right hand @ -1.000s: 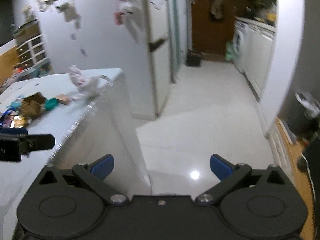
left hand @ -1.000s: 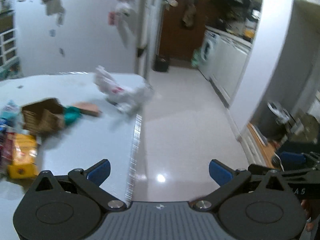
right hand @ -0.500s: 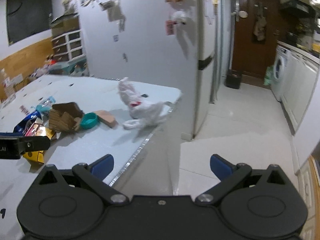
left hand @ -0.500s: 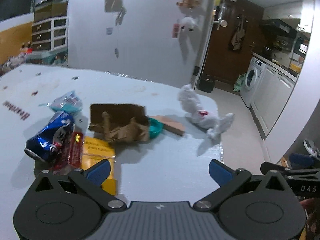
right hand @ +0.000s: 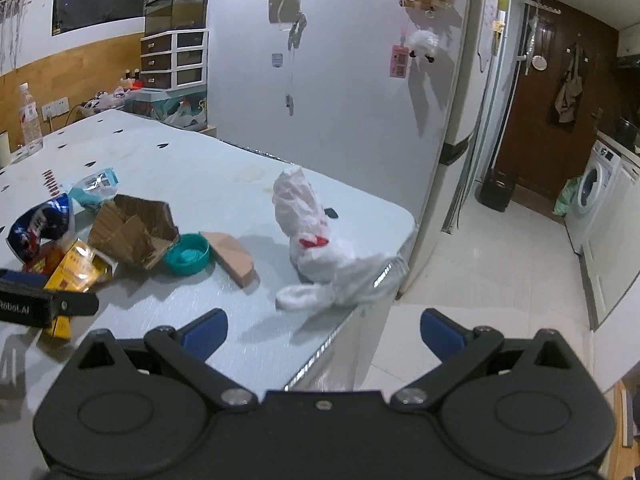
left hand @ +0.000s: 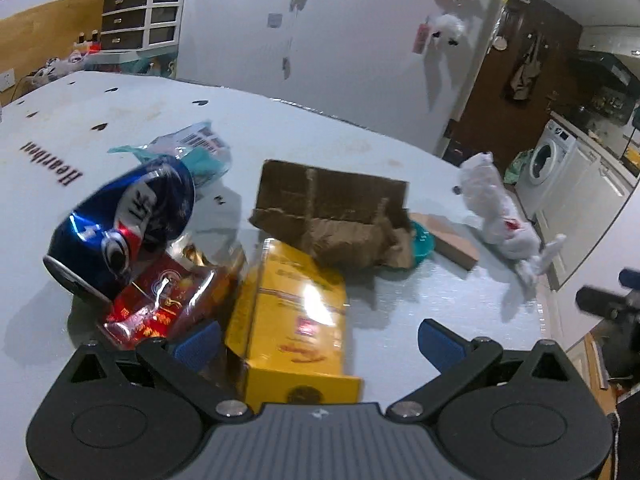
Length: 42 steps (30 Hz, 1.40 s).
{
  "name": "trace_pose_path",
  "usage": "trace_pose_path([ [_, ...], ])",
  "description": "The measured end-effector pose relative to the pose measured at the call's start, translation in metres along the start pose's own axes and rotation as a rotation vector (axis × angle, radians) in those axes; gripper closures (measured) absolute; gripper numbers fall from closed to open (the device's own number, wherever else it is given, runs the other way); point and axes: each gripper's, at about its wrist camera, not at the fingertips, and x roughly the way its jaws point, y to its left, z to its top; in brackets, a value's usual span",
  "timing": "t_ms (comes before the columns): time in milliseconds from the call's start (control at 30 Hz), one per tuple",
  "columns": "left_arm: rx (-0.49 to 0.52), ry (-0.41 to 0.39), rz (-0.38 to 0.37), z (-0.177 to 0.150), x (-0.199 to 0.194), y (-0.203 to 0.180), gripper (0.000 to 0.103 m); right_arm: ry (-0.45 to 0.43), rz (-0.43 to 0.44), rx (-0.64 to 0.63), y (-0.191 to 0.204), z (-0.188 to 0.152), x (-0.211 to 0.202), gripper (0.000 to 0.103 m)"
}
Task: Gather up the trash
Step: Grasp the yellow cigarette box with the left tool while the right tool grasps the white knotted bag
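Trash lies on a pale table (left hand: 360,148): a crushed blue can (left hand: 124,224), a red wrapper (left hand: 160,304), a yellow box (left hand: 292,320), torn brown cardboard (left hand: 332,216), a teal lid (right hand: 188,258), a tan card piece (right hand: 232,256) and a white plastic bag (right hand: 316,252) near the table's corner. My left gripper (left hand: 318,342) is open, its fingers on either side of the yellow box's near end. My right gripper (right hand: 322,328) is open over the table edge, just short of the white bag. The left gripper's side also shows in the right wrist view (right hand: 44,304).
A clear wrapper with a barcode (left hand: 196,148) lies behind the can. A water bottle (right hand: 30,120) stands at the table's far left. Beyond the table edge are a tiled floor (right hand: 500,264), a fridge (right hand: 468,80) and a washing machine (right hand: 596,184).
Both grippers have swung left from the floor toward the table. The left one has closed in on the yellow box and can; the right one now faces the white bag.
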Motion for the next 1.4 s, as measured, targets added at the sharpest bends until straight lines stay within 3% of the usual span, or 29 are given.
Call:
trace_pose_path([
  [167, 0.009, 0.000, -0.012, 0.002, 0.008, 0.004, 0.000, 0.005, 0.007, -0.014, -0.006, 0.020, 0.022, 0.000],
  [367, 0.079, -0.003, -0.015, 0.003, 0.014, -0.003, 0.001, 0.015, 0.041, -0.117, -0.011, 0.051, 0.051, 0.016],
  [500, 0.073, 0.000, -0.017, 0.002, 0.017, -0.002, 0.008, 0.090, 0.061, -0.329, 0.000, 0.064, 0.078, 0.020],
  [633, 0.078, -0.006, -0.014, 0.001, 0.016, -0.001, 0.010, 0.216, 0.103, -0.416, 0.001, 0.066, 0.105, 0.028],
  [733, 0.081, -0.010, -0.017, 0.000, 0.016, 0.000, 0.010, 0.270, 0.130, -0.411, -0.003, 0.063, 0.119, 0.032],
  [800, 0.087, -0.016, -0.013, 0.000, 0.016, 0.000, 0.011, 0.275, 0.124, -0.397, -0.003, 0.061, 0.123, 0.047],
  [933, 0.092, -0.022, 0.003, 0.000, 0.016, -0.001, 0.015, 0.248, 0.124, -0.352, -0.003, 0.056, 0.120, 0.048],
  [1067, 0.103, -0.036, 0.050, 0.002, 0.015, -0.001, 0.038, 0.220, 0.105, -0.308, 0.000, 0.055, 0.112, 0.050],
  [1400, 0.113, -0.023, 0.048, 0.000, 0.007, 0.006, 0.040, 0.186, 0.055, -0.191, 0.016, 0.033, 0.074, 0.051],
])
